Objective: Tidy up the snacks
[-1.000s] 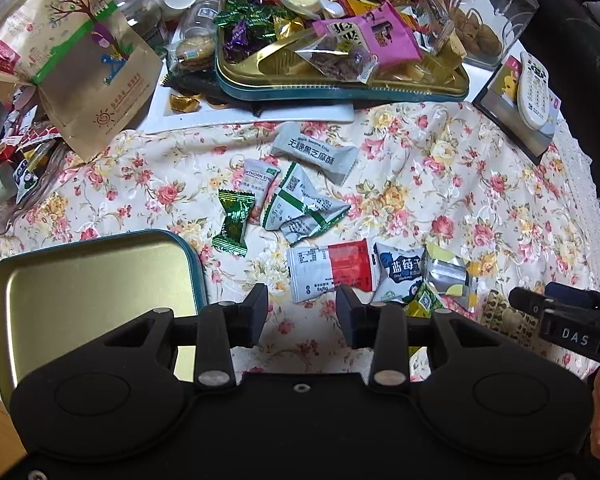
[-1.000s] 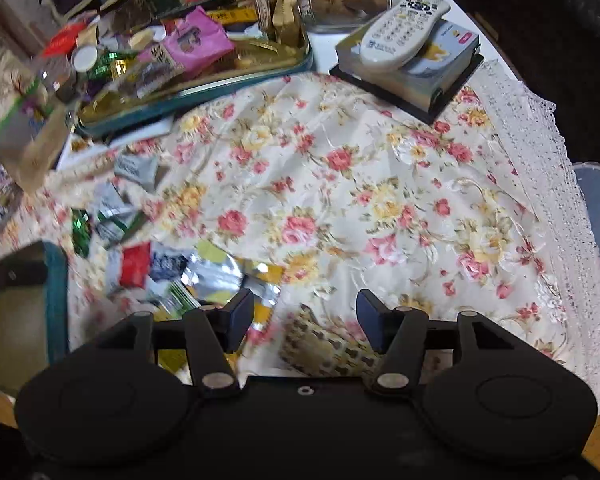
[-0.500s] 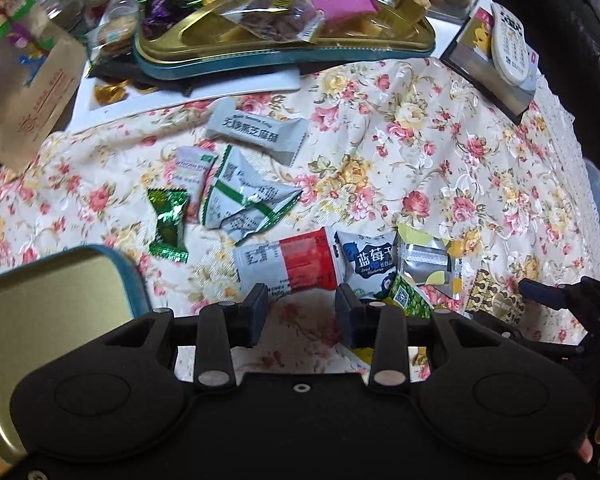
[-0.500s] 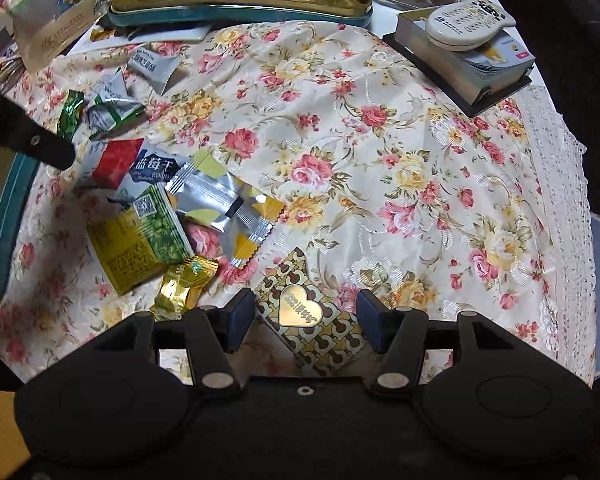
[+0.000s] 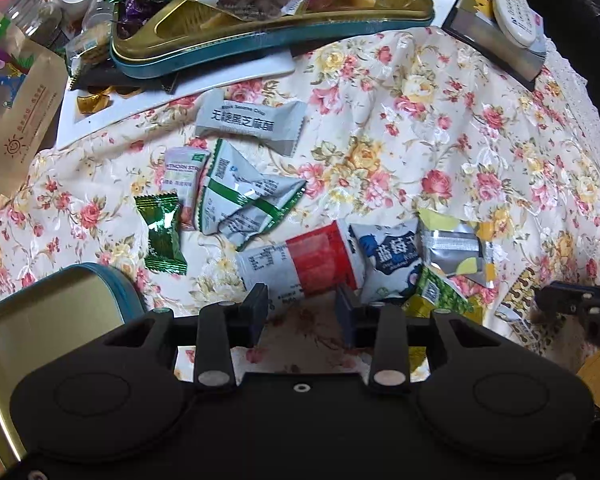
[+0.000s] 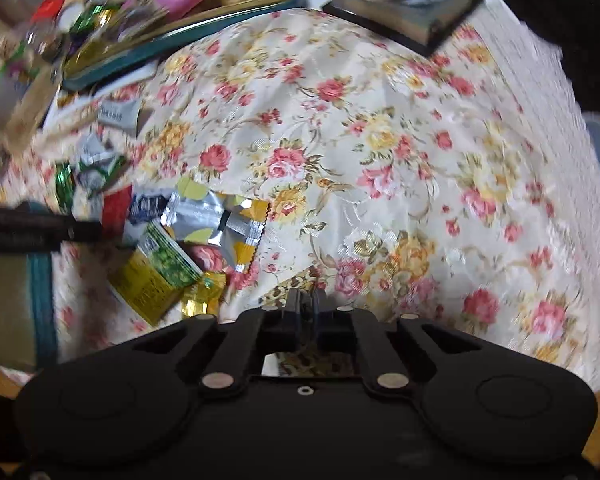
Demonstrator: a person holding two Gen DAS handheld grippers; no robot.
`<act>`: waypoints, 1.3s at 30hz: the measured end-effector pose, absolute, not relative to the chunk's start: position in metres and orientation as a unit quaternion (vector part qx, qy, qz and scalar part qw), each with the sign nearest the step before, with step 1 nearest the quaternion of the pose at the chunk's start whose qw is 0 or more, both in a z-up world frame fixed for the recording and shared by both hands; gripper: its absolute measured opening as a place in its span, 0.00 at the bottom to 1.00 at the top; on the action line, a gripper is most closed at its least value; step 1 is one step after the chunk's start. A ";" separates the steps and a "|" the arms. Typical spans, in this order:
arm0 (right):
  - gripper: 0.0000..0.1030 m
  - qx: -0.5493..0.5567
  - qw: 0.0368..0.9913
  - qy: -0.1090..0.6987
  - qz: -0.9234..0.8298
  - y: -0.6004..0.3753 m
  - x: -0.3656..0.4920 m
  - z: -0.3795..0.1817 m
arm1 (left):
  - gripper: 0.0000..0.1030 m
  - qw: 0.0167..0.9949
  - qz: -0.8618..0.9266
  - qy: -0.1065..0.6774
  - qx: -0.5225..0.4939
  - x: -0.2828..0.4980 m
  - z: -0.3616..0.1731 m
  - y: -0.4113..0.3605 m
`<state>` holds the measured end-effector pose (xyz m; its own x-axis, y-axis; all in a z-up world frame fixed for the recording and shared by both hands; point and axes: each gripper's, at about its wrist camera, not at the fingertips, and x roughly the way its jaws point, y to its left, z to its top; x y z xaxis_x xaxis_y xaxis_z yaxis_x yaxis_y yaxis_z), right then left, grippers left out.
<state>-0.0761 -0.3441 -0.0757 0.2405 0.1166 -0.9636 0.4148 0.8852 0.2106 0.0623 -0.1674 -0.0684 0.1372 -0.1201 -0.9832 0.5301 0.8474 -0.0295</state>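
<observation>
Right gripper has its fingers pinched almost together on the near end of a brown-and-gold patterned packet, the one lying flat on the floral tablecloth right at the front edge. The view is motion-blurred, so I can't make out more of the wrapper than that.

Left gripper is spread wide with nothing between the fingers, hanging just above the cloth. The fingertips sit right at the near edge of a red-and-white packet.

Going outward from there in the left wrist view:
- a blue-and-white packet touching the red one's right end
- a silver packet with yellow corners just beside that
- a yellow-green packet tucked under those two
- further back, a crumpled white-and-green wrapper, a small pale packet beside it, and a green foil candy to the left
- a grey sesame packet behind those

An open gold tin with a teal rim sits at the near left corner, just beside the green candy. At the back there's a bigger gold tray piled with snacks, a brown paper bag on the left, and a white remote on top of a book at the far right.
</observation>
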 end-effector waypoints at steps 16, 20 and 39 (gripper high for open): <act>0.37 0.216 0.778 0.583 -0.090 -0.348 -0.075 -0.058 | 0.43 0.689 -0.373 0.582 0.218 -0.007 -0.057 -0.206; 0.37 0.224 0.774 0.584 -0.098 -0.353 -0.077 -0.059 | 0.43 0.693 -0.356 0.577 0.245 -0.012 -0.067 -0.208; 0.42 0.242 0.774 0.573 -0.118 -0.355 -0.081 -0.053 | 0.48 0.713 -0.317 0.560 0.278 -0.010 -0.084 -0.226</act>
<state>-0.0815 -0.3548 -0.0530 0.3164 0.0956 -0.9438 0.4598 0.8548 0.2407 -0.0097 -0.2260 -0.0837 0.1714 -0.1402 -0.9752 0.7640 0.6439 0.0417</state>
